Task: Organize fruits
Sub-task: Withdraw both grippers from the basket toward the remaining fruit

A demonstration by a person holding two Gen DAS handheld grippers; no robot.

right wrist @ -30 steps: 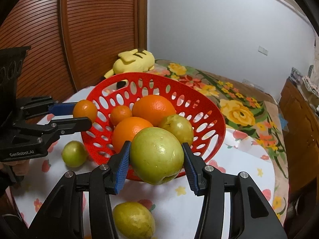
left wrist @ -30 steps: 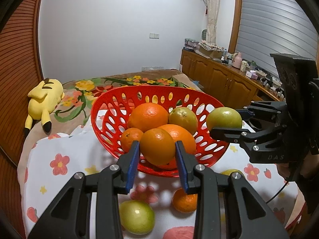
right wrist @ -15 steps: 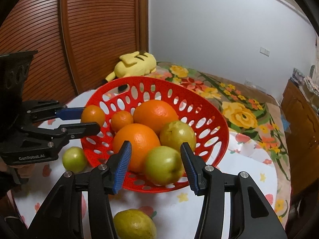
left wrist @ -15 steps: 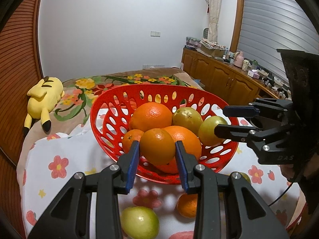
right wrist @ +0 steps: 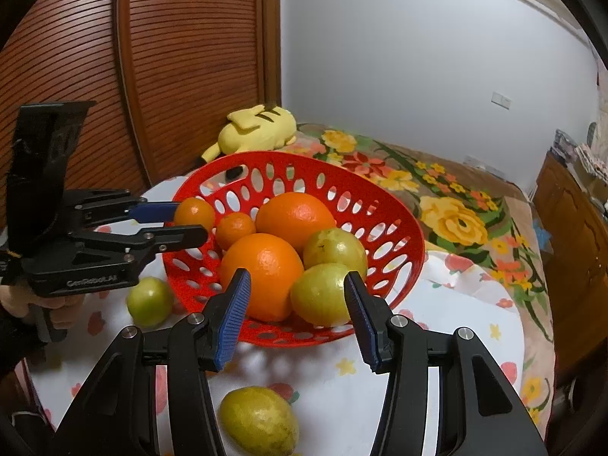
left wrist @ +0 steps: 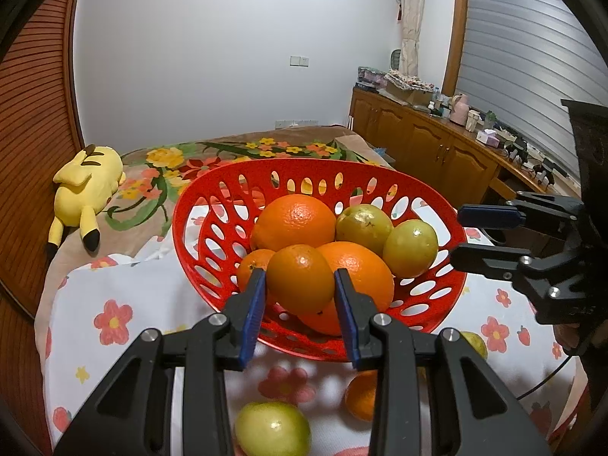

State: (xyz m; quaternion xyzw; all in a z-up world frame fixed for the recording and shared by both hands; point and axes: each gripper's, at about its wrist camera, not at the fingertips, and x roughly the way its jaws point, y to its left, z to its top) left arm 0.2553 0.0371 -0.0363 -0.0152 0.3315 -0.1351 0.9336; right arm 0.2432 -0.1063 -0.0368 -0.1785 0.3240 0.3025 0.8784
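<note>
Left hand-held gripper [left wrist: 300, 296] clamps small orange [left wrist: 301, 278] over red basket [left wrist: 212, 197] rim for drop-in; right hand-held gripper [right wrist: 296, 304] spread, empty, beside basket.

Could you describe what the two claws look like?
Both the left claw and right claw are black, angular linkages with silver bolts and ribbed blue pads. The left body carries pale lettering, partly legible, and a bare hand grips it. A thin black cable trails near the right.

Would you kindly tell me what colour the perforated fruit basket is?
The basket is bright red; it shows best in the right wrist view.
</note>
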